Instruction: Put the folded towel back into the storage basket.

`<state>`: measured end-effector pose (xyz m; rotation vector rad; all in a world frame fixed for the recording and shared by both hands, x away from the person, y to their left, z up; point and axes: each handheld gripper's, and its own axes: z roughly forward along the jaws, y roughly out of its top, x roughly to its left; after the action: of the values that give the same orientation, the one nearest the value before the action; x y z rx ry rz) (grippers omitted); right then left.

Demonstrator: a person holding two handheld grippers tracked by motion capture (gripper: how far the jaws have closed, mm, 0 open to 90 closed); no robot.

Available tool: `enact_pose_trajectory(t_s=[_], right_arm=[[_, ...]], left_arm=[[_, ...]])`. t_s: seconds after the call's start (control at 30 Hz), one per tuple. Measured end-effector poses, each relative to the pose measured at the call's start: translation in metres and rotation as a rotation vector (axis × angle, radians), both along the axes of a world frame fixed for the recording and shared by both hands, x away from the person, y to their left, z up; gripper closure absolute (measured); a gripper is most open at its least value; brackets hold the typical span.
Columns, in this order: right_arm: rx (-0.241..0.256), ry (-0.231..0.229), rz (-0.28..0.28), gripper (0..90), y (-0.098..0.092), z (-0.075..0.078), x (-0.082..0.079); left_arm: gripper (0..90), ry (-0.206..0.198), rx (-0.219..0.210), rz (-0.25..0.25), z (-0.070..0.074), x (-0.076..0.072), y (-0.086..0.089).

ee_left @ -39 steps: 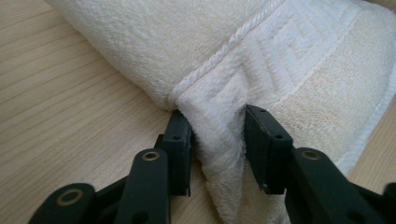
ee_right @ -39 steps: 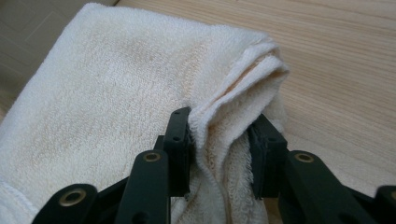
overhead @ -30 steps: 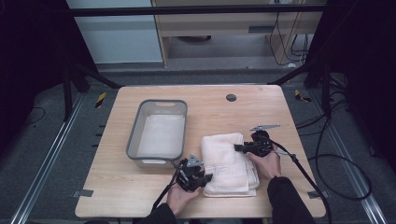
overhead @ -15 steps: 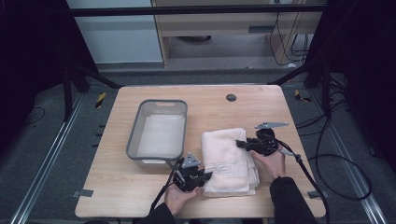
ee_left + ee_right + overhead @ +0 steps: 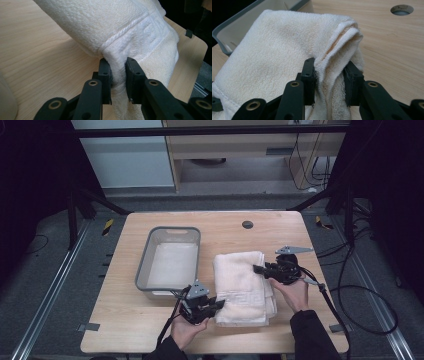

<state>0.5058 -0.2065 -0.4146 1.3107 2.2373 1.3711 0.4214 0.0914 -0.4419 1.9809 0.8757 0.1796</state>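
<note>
A folded cream towel (image 5: 242, 285) lies on the wooden table, right of a grey tub (image 5: 170, 262). My left gripper (image 5: 216, 305) pinches the towel's near left corner; in the left gripper view the jaws squeeze a fold of the towel (image 5: 140, 30) at the gripper (image 5: 117, 67). My right gripper (image 5: 259, 269) is shut on the towel's right edge. In the right gripper view, several layers of the towel (image 5: 277, 50) bunch between the jaws of the gripper (image 5: 329, 72). The towel looks partly lifted at both held spots.
The grey tub (image 5: 229, 32) has something pale lying flat in it. A round cable hole (image 5: 247, 224) sits at the table's far side, also seen as the hole (image 5: 400, 9). The table edge (image 5: 197, 42) drops off close beyond the towel. Cables trail off to the right.
Both grippers have moved slightly, the left one inward to the towel's near corner and the right one along its right edge. The towel has bunched a little between them.
</note>
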Motion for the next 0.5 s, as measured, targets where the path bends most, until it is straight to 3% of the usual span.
enact_pose_trajectory(t_s=[0.2,0.5], right_arm=[[-0.004,-0.038,-0.005,66.8,0.002,0.010,-0.003],[0.029,-0.058,-0.017,66.8,0.006,0.024,-0.001]], left_arm=[[75.9,-0.020,-0.008,0.002,0.008,0.000,0.002],[76.1,-0.065,-0.028,0.019,0.024,0.002,0.010]])
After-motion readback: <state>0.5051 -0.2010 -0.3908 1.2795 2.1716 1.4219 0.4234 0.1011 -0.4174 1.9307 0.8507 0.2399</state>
